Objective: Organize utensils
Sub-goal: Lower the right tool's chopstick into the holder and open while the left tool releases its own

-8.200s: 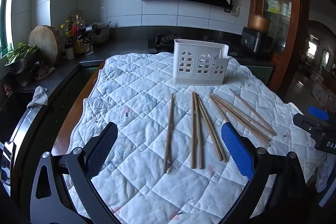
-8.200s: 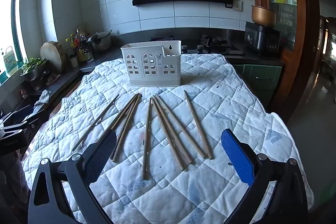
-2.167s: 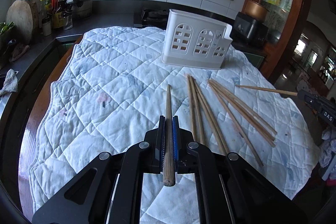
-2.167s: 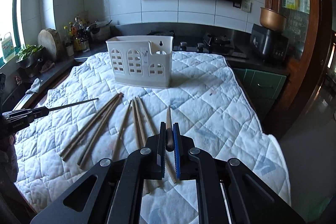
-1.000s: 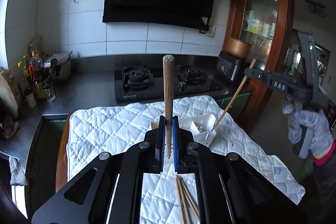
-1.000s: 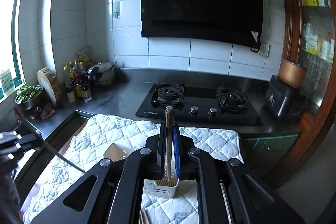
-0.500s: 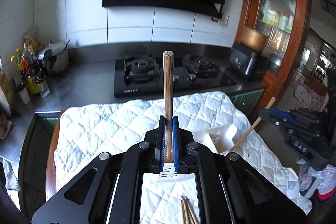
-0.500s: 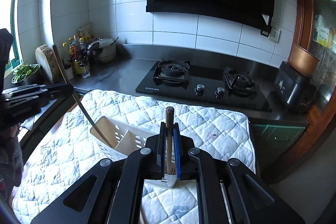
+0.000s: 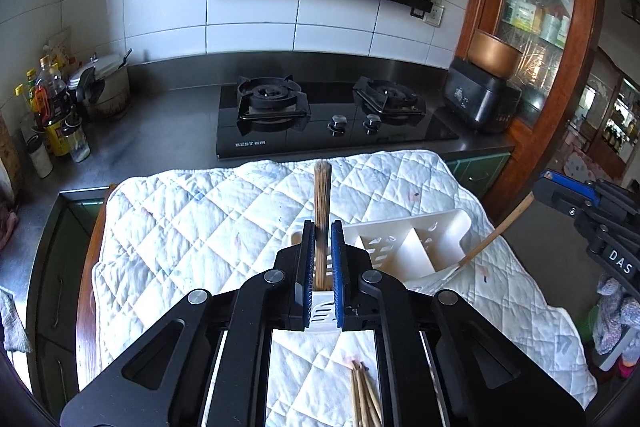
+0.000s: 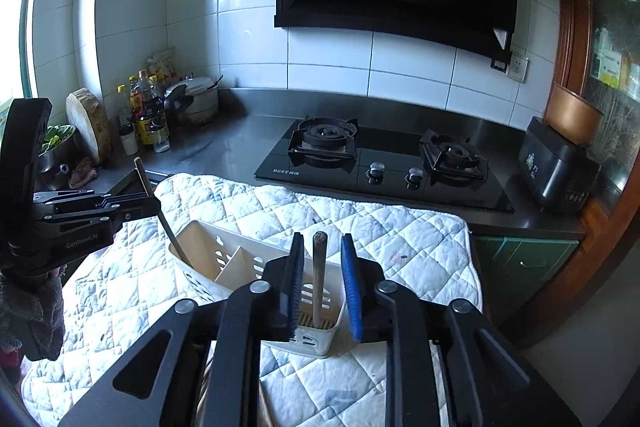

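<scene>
Chopsticks (image 9: pixel 322 223) (image 10: pixel 319 283) stand in the caddy (image 10: pixel 224 267), one loose between the parted right hand-held gripper (image 10: pixel 322 285), one near-clamped by the left hand-held gripper (image 9: pixel 322 267).

We count two grippers (image 9: pixel 322 267) (image 10: pixel 323 287), two upright chopsticks (image 9: pixel 322 223) (image 10: pixel 319 279) in one white caddy (image 9: pixel 416 243) with three compartments, one loose bundle of chopsticks (image 9: pixel 364 395), individual sticks uncountable, one quilted cloth (image 9: pixel 200 219), one two-burner hob (image 9: pixel 332 115).
</scene>
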Motion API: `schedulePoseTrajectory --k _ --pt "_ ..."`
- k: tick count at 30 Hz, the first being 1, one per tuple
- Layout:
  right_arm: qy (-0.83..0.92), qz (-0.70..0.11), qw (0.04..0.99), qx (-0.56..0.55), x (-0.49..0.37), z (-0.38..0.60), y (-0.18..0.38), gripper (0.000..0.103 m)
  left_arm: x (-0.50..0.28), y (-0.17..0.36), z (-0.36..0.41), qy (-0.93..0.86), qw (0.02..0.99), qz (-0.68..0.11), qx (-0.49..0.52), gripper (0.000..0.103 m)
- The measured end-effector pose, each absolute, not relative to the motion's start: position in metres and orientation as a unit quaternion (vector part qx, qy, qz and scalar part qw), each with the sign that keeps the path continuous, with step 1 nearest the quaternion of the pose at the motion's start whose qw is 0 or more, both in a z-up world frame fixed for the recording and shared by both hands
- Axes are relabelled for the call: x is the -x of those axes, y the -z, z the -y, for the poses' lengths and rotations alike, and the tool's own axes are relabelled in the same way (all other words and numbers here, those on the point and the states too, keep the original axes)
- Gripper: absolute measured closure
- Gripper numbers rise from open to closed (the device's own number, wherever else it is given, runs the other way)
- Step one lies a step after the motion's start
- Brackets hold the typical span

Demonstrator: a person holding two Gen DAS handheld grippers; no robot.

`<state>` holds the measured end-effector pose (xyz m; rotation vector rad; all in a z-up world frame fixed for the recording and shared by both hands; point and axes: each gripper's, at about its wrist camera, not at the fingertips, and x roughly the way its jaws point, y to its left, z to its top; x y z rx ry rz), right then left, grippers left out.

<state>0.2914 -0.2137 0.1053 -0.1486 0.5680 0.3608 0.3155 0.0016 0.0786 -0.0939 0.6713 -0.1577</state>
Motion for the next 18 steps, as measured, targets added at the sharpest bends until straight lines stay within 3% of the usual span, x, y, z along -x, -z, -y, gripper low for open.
schedulePoseTrajectory --k 4,5,6,7,13,18 --pt "-0.166 -0.256 0.949 0.078 -0.274 0.219 -0.119 0.060 -0.302 -0.093 -0.007 0.076 0.943 -0.318 0.058 0.090" --pt "-0.165 -0.251 0.951 0.077 -0.269 0.221 -0.122 0.059 -0.297 -0.097 -0.009 0.075 0.945 -0.313 0.060 0.085" --pt "-0.165 -0.246 0.952 0.075 -0.263 0.223 -0.125 0.054 -0.290 -0.101 -0.011 0.074 0.947 -0.306 0.061 0.071" --pt "-0.166 -0.242 0.953 0.073 -0.256 0.225 -0.128 0.048 -0.282 -0.105 -0.012 0.071 0.950 -0.298 0.060 0.064" --pt "-0.178 -0.219 0.956 0.075 -0.200 0.232 -0.126 0.034 -0.222 -0.116 -0.022 0.067 0.959 -0.270 0.054 0.063" --pt "-0.193 -0.216 0.954 0.077 -0.152 0.237 -0.103 0.029 -0.170 -0.101 -0.031 0.065 0.960 -0.264 0.067 0.058"
